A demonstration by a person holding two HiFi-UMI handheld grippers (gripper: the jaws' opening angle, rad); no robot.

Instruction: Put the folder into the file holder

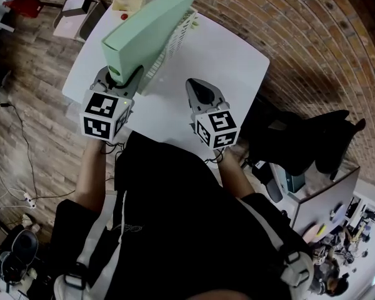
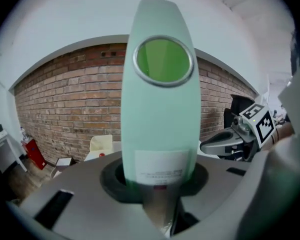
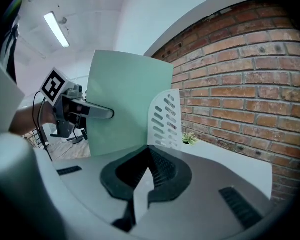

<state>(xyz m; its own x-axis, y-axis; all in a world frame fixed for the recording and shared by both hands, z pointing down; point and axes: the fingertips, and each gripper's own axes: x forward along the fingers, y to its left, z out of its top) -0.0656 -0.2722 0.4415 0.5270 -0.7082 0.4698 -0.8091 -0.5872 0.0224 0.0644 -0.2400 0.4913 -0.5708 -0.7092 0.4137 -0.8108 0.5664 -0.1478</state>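
Folder position: the green folder [image 1: 153, 33] rises tilted from the left tool [image 1: 122, 79], slanting away over the white slotted file holder [image 1: 178, 33]. We cannot tell whether its far end sits inside the holder.
Left tool state: we find its jaws clamped on the folder's lower spine, just below the white label.
Right tool state: the right tool [image 1: 203, 92] has its jaws drawn together with nothing between them. It sits apart from the folder, to its right.
Hand pose: both tools point forward and slightly down. Each forearm reaches out from the body, the left forearm [image 1: 90, 174] bare.
Surface: we note a white bench [image 1: 219, 61] carrying the file holder.
Room: a brick wall [image 3: 240, 94] stands behind the bench.
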